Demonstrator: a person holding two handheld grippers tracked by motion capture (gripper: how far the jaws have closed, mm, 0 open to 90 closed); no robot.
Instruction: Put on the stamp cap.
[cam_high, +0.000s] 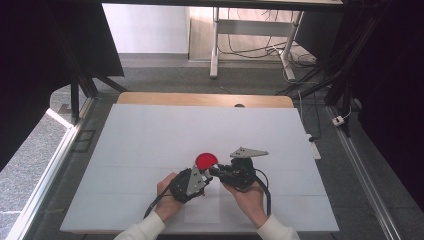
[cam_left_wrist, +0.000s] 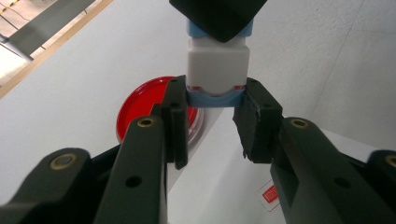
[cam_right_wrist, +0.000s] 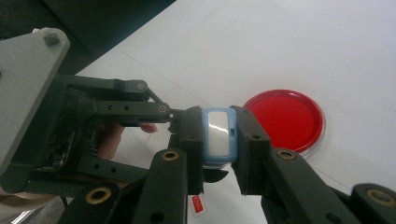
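Note:
A small white block with light-blue ends (cam_left_wrist: 217, 63) hangs just above the table, held from two sides. My left gripper (cam_left_wrist: 212, 93) is shut on its lower blue end. My right gripper (cam_right_wrist: 217, 119) is shut on the blue frame (cam_right_wrist: 218, 135) at the other end, and its black jaws show at the top of the left gripper view. In the high view both grippers, left (cam_high: 200, 177) and right (cam_high: 222, 172), meet tip to tip near the table's front middle. A round red dish with a clear rim (cam_high: 205, 160) lies flat just beyond them.
A white sheet (cam_high: 150, 135) covers the table, with a wooden edge (cam_high: 200, 99) at the back. A small red-and-white sticker (cam_left_wrist: 268, 195) lies on the sheet under the grippers. Beyond the table are a desk frame and cables (cam_high: 250, 50) on the floor.

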